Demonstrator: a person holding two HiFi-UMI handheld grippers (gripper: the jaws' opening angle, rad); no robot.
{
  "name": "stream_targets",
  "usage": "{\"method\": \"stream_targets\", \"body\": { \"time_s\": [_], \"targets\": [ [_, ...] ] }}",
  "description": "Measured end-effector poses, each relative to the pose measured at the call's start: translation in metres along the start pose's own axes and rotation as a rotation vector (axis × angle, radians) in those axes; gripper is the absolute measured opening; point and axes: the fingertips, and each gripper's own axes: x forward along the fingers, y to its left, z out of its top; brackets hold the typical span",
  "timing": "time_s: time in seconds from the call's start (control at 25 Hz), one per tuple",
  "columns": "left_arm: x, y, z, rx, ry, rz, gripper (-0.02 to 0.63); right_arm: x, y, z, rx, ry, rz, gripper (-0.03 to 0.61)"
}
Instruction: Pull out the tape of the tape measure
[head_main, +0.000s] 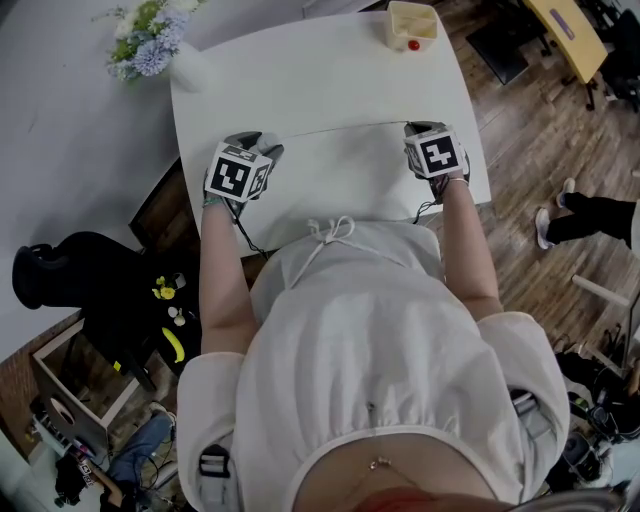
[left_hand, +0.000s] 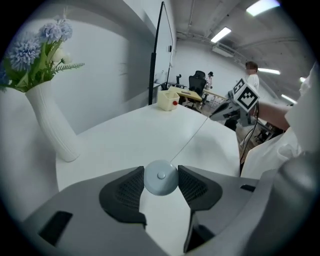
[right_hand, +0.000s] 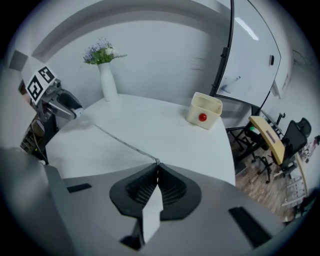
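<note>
While the left claw (left_hand: 161, 173) grips the round pale tape measure (left_hand: 160, 178) just between its pads, its thin tape (left_hand: 190, 142) stretches over the white bench (left_hand: 125, 135) to the right claw (right_hand: 157, 165), clamped tight on the tape's end, with a cream box (right_hand: 205, 111) well beyond it.

In the head view the left gripper (head_main: 260, 142) covers the tape measure (left_hand: 160, 177), and print on the tape (right_hand: 125, 142) is too small to read.
</note>
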Motion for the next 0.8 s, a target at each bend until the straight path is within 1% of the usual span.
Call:
{"method": "stream_targets", "body": {
  "time_s": [0.08, 0.16, 0.24, 0.4, 0.52, 0.6, 0.72, 0.8],
  "targets": [
    [-0.004, 0.011, -0.005, 0.001, 0.016, 0.038, 0.229, -0.002, -0.01, -0.003, 0.01, 0.006, -0.024, 0.011],
    [-0.009, 0.015, -0.005, -0.035, -0.007, 0.032, 0.229, -0.004, -0.014, -0.004, 0.049, -0.008, -0.008, 0.01],
    [-0.011, 0.016, -0.004, -0.062, -0.027, 0.025, 0.229, -0.005, -0.013, -0.003, 0.061, -0.013, -0.003, 0.011],
    [-0.008, 0.016, -0.007, -0.033, -0.004, 0.039, 0.229, -0.003, -0.013, -0.003, 0.048, -0.012, -0.011, 0.011],
    [-0.009, 0.013, -0.004, -0.034, -0.025, 0.008, 0.229, -0.002, -0.016, -0.005, 0.066, -0.012, -0.005, 0.011],
    [-0.011, 0.012, -0.005, -0.016, -0.024, 0.001, 0.229, -0.002, -0.018, -0.008, 0.067, 0.004, -0.012, 0.009],
    [-0.015, 0.025, -0.013, 0.006, 0.013, 0.059, 0.229, -0.003, -0.032, -0.017, 0.054, 0.037, -0.067, 0.009],
    [-0.019, 0.032, -0.016, -0.023, 0.005, 0.063, 0.229, -0.003, -0.037, -0.021, 0.08, 0.032, -0.058, 0.009]
  ]
}}
